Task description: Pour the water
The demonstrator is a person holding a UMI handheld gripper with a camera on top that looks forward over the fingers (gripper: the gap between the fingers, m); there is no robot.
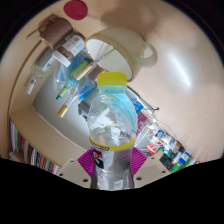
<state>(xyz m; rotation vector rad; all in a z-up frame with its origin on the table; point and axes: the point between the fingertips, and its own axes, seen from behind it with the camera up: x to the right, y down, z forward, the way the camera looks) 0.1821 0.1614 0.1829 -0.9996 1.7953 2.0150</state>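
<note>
Now the bottle [110,140] sits right in the middle, low down near six o'clock, and it looks tipped forward so its yellow cap [112,80] points up toward twelve o'clock. The tongs themselves are hidden. I cannot see the fingers or their pads, so I cannot tell how wide they are open or whether they squeeze the bottle. The bottle fills the spot where they should be, so I guess they hold it, but that is only a guess.

The bottle is clear plastic with a yellow label [103,155] near its bottom end. I think it is thin and soft, so a hard squeeze would crush it and push water out. It may be slippery too. It looks mostly empty, so it is likely light. The best place to hold it is around the middle of its body, by the label, where it is widest.

Just past the cap, at about one o'clock, is a pale cup [115,48] with a handle, standing on the round table [185,75]. Water should go there. The cap looks on, so it has to come off first.

At ten o'clock some small bottles [72,75] stand together.
</note>
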